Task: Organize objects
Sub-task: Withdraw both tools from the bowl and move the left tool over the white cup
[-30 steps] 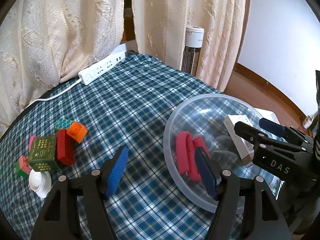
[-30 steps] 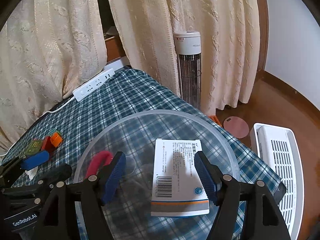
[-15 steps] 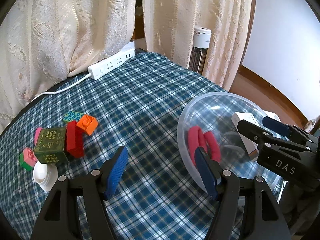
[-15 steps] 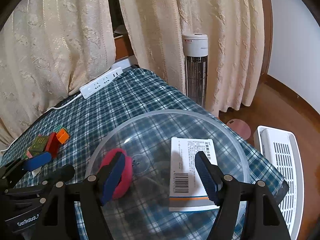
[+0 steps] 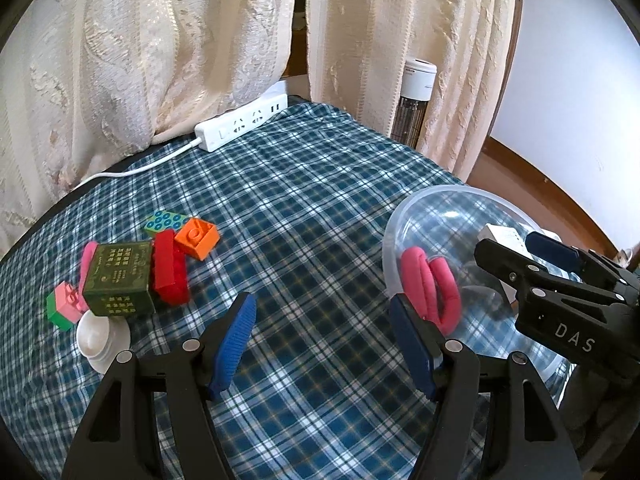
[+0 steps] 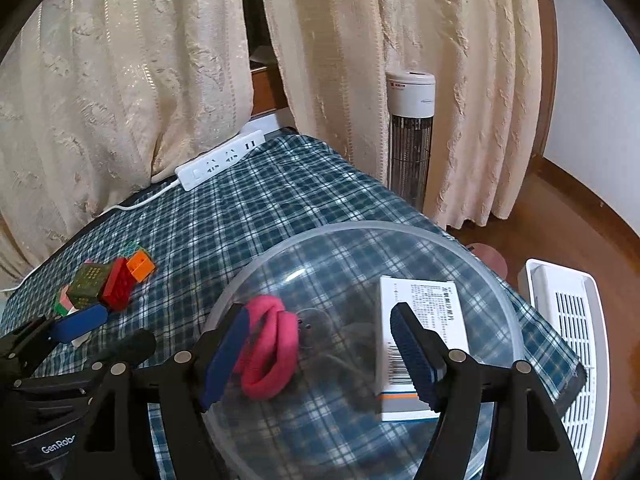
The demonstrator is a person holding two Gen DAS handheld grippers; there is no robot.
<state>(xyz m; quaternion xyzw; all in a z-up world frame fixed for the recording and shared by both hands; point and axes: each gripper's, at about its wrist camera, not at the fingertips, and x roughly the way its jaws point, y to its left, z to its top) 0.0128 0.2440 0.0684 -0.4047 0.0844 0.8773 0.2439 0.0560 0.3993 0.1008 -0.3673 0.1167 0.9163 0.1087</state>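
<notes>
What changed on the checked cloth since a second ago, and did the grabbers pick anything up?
Both views slid, so both hands shifted. The left gripper now hangs over bare cloth, no longer over the clear bowl. The right gripper sits over the bowl's middle. Both stayed open and took nothing. The pink band and white box stayed in the bowl, and the toy bricks kept their spot.
</notes>
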